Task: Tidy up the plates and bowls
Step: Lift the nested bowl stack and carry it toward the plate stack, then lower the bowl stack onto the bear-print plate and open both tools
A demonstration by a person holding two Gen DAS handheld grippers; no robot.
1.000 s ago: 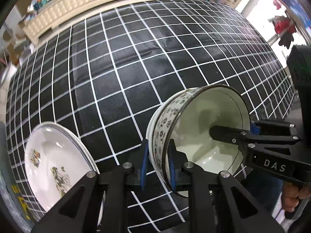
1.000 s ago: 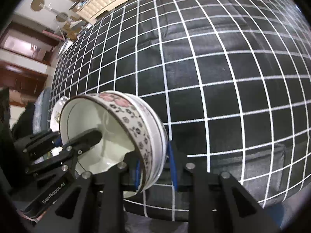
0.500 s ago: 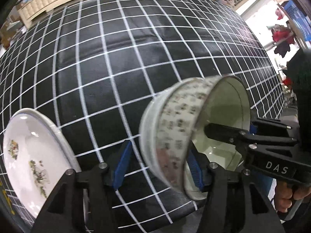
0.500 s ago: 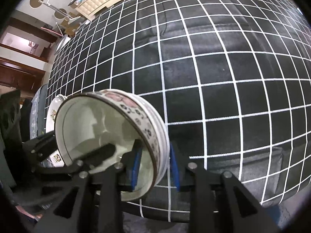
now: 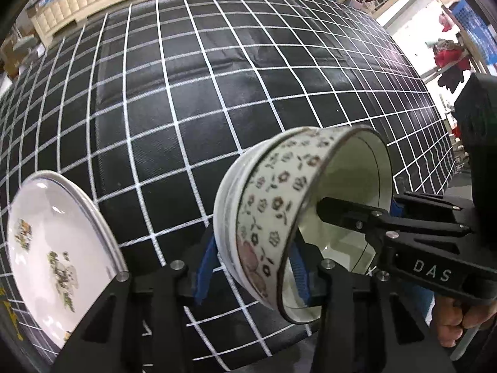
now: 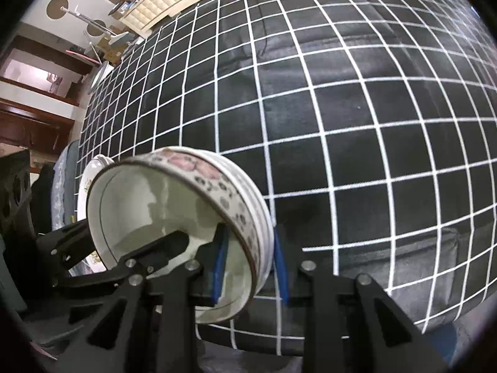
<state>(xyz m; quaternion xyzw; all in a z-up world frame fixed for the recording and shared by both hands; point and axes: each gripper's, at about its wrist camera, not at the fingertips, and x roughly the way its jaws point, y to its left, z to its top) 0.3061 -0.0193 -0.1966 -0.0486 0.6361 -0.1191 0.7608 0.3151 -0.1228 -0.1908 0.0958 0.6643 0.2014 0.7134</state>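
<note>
A stack of bowls [image 5: 273,214] sat tipped on its side above the black, white-gridded tablecloth [image 5: 192,93], mouth facing right in the left wrist view. The innermost bowl [image 6: 174,214] wore a floral band outside, was plain white inside with a dark rim line. White outer bowl edges showed nested behind it. Off to the left, plates [image 5: 52,248] with small floral prints lay stacked near the table's edge.

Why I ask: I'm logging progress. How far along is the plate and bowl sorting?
Done: plates sit stacked near the table's left edge. In hand: nested bowls, tilted, clamped at the wall by the right gripper; the left gripper straddles the opposite wall, contact unclear. Left: setting the bowls down.
</note>
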